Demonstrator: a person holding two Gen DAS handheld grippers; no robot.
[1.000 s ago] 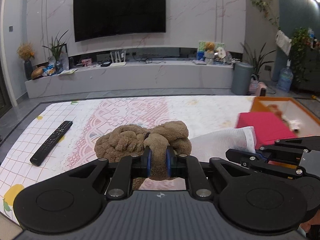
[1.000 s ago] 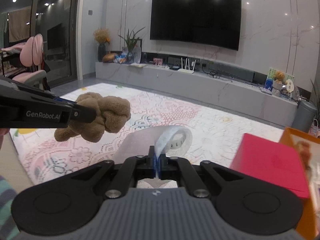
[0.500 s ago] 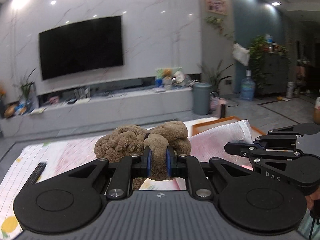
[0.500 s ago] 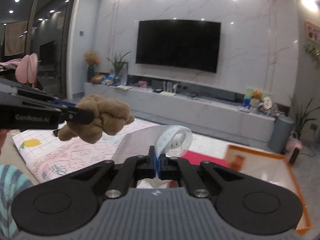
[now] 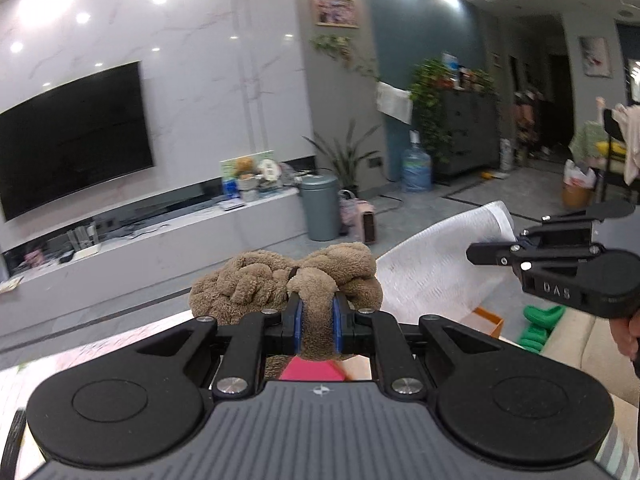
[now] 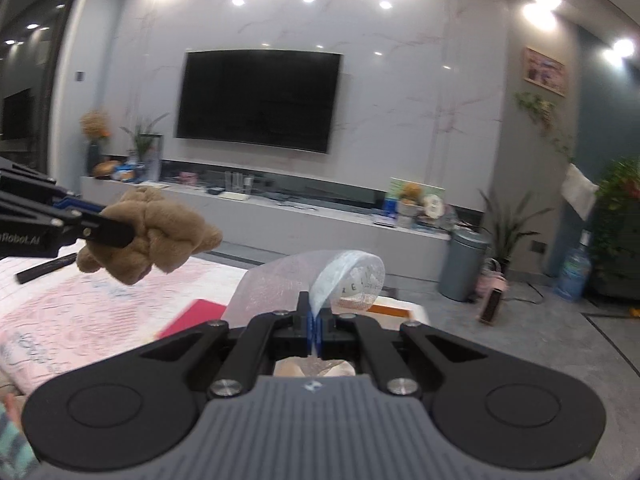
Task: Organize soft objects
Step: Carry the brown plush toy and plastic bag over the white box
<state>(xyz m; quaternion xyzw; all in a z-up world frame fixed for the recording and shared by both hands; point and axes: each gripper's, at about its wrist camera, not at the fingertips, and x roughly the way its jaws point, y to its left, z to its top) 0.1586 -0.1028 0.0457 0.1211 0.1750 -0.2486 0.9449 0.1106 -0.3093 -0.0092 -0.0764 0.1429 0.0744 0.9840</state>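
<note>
I've got two tongs in play, each carrying one soft thing. My left tongs (image 5: pixel 316 322) are clamped on one knotted brown plush toy (image 5: pixel 286 276); in the left wrist view it bulges out above the blue pads, centre of the frame, held up in the air. From the right wrist view the same toy (image 6: pixel 150 236) sits at the left edge, pinched in the left tongs' black fingers (image 6: pixel 96 230).

My right tongs (image 6: pixel 316 326) are pressed together on one thin white mesh pouch with a pale blue curled edge (image 6: pixel 320 276), lower centre of that frame; the fabric arches up and over the tips. In the left wrist view the pouch (image 5: pixel 436 268) hangs at centre right, with the right tongs (image 5: pixel 492 252) gripping it from the right edge.

Below, I count one red flat box (image 6: pixel 192 314) just left of the pouch, lying on the pink patterned surface (image 6: pixel 80 312), and one black remote control (image 6: pixel 44 268) at far left. One orange-rimmed tray (image 6: pixel 394 310) peeks out behind the pouch.
</note>
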